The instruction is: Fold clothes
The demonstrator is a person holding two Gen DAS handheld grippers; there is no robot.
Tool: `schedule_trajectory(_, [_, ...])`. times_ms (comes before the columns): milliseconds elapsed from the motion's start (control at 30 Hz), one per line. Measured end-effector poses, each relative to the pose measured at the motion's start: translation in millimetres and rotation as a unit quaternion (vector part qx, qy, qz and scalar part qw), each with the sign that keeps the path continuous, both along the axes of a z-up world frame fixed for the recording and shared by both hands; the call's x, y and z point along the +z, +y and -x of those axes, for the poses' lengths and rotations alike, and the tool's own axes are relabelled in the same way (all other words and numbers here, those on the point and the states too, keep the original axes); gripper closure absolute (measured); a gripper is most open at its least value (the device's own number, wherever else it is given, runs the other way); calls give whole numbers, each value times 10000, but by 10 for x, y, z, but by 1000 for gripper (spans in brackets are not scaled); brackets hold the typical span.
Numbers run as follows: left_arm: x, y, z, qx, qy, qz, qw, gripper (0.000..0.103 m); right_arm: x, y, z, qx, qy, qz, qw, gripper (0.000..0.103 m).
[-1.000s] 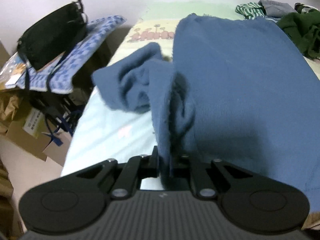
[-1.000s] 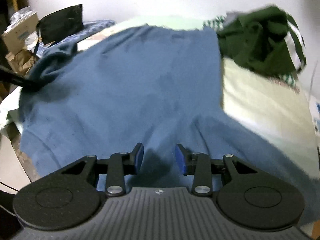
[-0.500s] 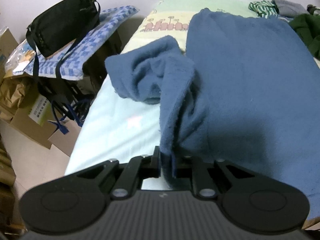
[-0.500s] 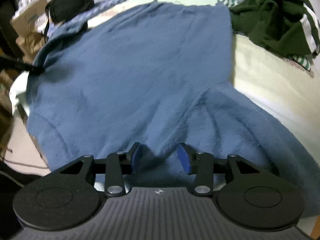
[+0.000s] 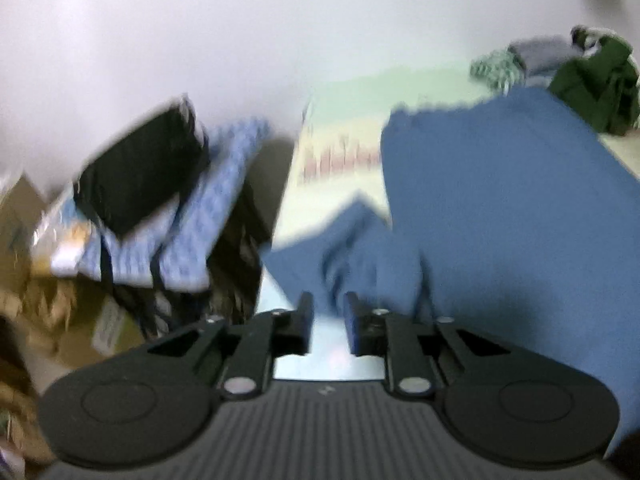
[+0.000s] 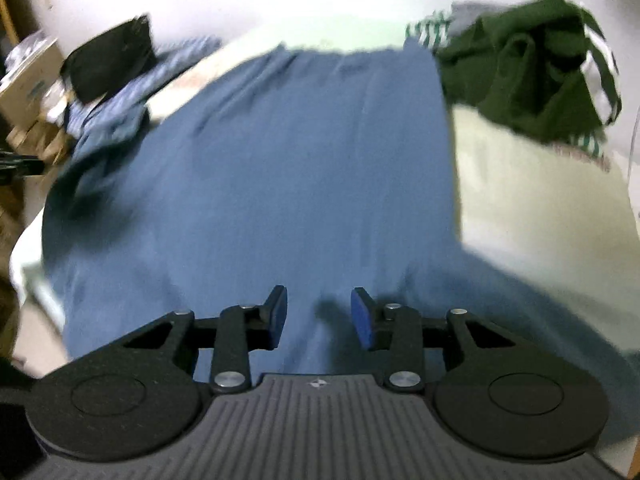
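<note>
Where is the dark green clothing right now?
The dark green clothing lies bunched at the far right of the bed in the right wrist view, just beyond the far right corner of the spread blue garment, against the wall.

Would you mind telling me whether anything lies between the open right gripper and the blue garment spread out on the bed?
Nothing visible does. The right gripper hangs open directly over the blue garment, with only bare blue cloth showing between its fingers. The dark green clothes are heaped off to the far right, clear of that path.

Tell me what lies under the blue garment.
The blue garment lies spread over a pale bedsheet, which shows bare to its right and near its left edge. Whatever sits directly beneath the fabric is covered.
</note>
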State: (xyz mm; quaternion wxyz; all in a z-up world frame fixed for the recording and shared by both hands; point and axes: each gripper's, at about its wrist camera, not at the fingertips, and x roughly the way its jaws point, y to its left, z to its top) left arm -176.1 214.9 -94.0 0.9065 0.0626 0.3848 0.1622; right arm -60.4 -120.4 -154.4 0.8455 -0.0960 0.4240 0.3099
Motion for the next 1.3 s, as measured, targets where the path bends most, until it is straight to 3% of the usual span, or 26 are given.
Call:
schedule_trajectory(67, [91, -64, -134, -332, -287, 265, 9987, 83, -85, 188, -85, -82, -208, 64, 9997, 64])
schedule_trajectory(167, [16, -272, -443, -865, -400, 629, 9935, 75, -224, 410, -211, -224, -333, 174, 9990, 64])
schedule_trajectory(300, [-367, -630, -858, -1468, -175, 546, 9875, 73, -330, 386, -382, -565, -311, 324, 9974, 64])
schedule_trajectory(433, [-683, -526, -1155, -1277, 133, 320, 9912, 73, -311, 180, -545, -1336, -392, 453, 9892, 67])
schedule_trajectory(467, [-760, -431, -1190, -1133, 242, 287, 9928, 73, -291, 160, -583, -1493, -364, 457, 9871, 73])
schedule_trajectory(567, [-829, -142, -1224, -860, 369, 414, 9948, 71, -232, 114, -701, -1930, -286, 454, 9797, 77])
schedule_trajectory(667, [-897, 148, -1258, -585, 495, 541, 9956, 71, -198, 393, -843, -1692, -359, 104, 9849, 77])
schedule_trajectory(733, [-780, 48, -1291, -713, 323, 574, 9953, 81, -176, 579, -939, -1532, -407, -130, 9873, 77])
schedule_trajectory(800, [-663, -51, -1323, -841, 151, 606, 9945, 83, -198, 764, -1087, -1312, -434, -296, 9900, 77])
schedule_trajectory(933, [-601, -412, -1591, -1121, -31, 571, 9921, 70, -302, 948, -1541, -1164, -507, -144, 9918, 77])
schedule_trajectory(1100, [-895, -370, -1894, -553, 328, 397, 9971, 69, -409, 667, -1998, -1750, -944, 377, 9793, 80])
schedule_trajectory(1133, [-933, -316, -1901, -446, 338, 378, 9977, 60, -414, 569, -2066, -1946, -989, 435, 9749, 81])
schedule_trajectory(1167, [-944, -279, -1874, -382, 278, 368, 9982, 54, -416, 472, -2132, -2139, -1017, 477, 9704, 56])
schedule_trajectory(1200, [-951, -269, -1877, -334, 273, 299, 9986, 47, -405, 391, -2180, -2302, -924, 387, 9680, 51])
schedule_trajectory(1300, [-952, -318, -1897, -268, 299, 84, 9992, 46, -327, 346, -2160, -2287, -526, -218, 9718, 67])
